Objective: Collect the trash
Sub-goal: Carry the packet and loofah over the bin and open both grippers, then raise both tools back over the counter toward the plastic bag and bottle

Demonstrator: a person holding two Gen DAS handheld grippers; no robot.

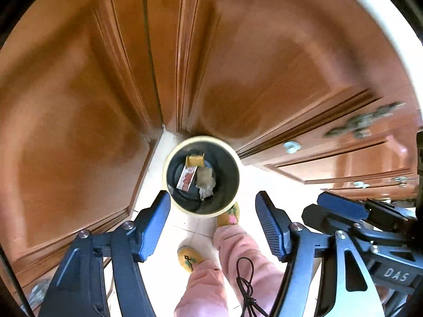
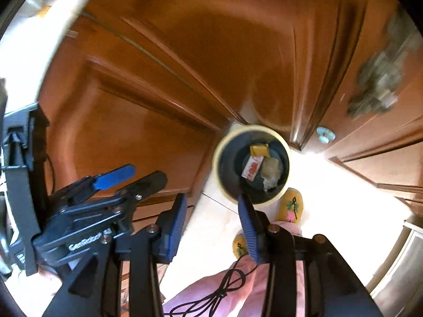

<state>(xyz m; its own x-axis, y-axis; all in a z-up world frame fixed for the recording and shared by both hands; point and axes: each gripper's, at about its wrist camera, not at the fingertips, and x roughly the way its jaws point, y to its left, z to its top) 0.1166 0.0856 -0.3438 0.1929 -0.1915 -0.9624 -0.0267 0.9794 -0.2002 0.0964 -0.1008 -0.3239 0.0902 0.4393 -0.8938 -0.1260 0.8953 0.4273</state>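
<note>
Bin: your round cream-rimmed waste bin point(image 1: 202, 175) stands on the pale tiled floor point(image 1: 277, 182), against the wooden cabinet corner, holding scraps.
Left gripper point(image 1: 212, 220): your fingers apart, empty.
Right gripper point(image 2: 211, 224): your fingers apart, empty.

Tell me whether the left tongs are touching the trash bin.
Apart. The left wrist view shows the left tongs open and empty, held high above the trash bin, which stands far below on the floor; the overlap in the picture is only perspective.
</note>
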